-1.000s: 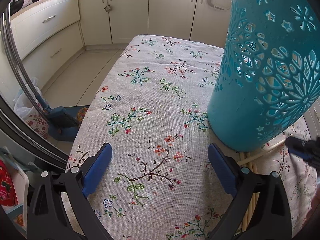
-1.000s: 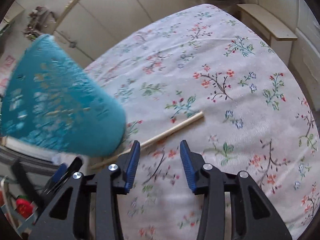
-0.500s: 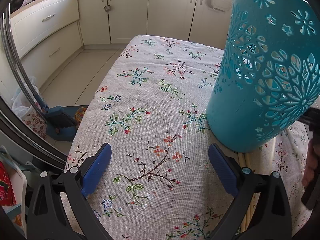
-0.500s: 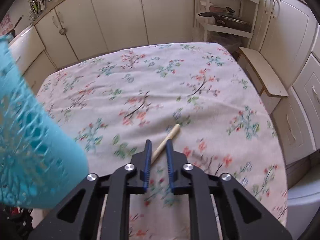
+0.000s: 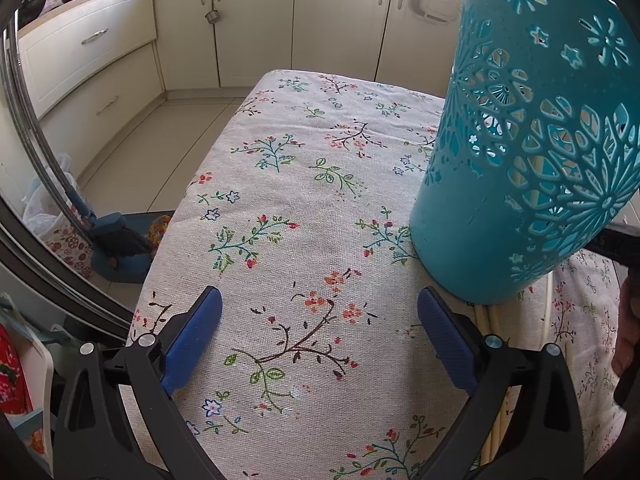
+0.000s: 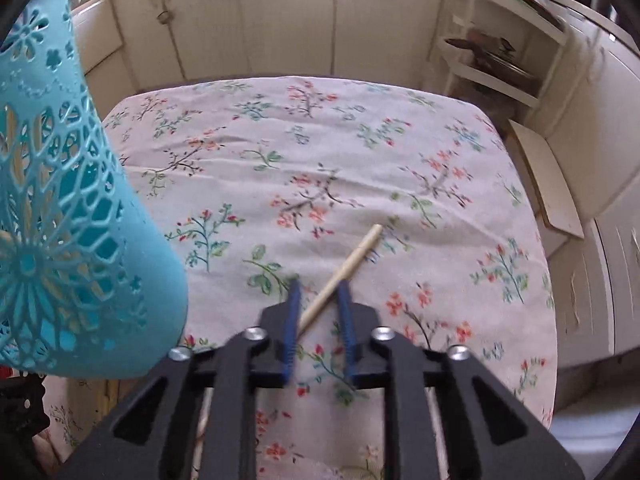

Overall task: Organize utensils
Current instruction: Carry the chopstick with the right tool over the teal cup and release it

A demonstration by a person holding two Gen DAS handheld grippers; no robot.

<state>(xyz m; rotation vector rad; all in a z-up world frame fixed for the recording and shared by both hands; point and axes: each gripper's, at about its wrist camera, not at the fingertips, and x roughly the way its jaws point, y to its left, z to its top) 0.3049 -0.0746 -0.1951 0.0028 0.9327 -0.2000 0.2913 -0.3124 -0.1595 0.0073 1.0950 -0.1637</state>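
Over a floral tabletop (image 6: 360, 152) in a cream-cupboard kitchen, I carry one chopstick (image 6: 348, 266) pinched between the fingers of my right gripper (image 6: 318, 304), which are drawn in narrow around its shaft. Its blunt end juts forward and to the right, clear of the cloth as far as I can judge, ready to be tipped into the holder (image 6: 68, 216). That teal cut-out holder stands just left of my right gripper, near the tabletop's front edge; pale sticks show through its lattice. My left gripper (image 5: 320, 320) waits low beside it, fingers spread wide and empty, perhaps placed to steady the holder (image 5: 532, 152). More chopsticks (image 5: 492, 328) lie on the cloth at the holder's foot, partly hidden by my right finger, so the sorting looks unfinished.
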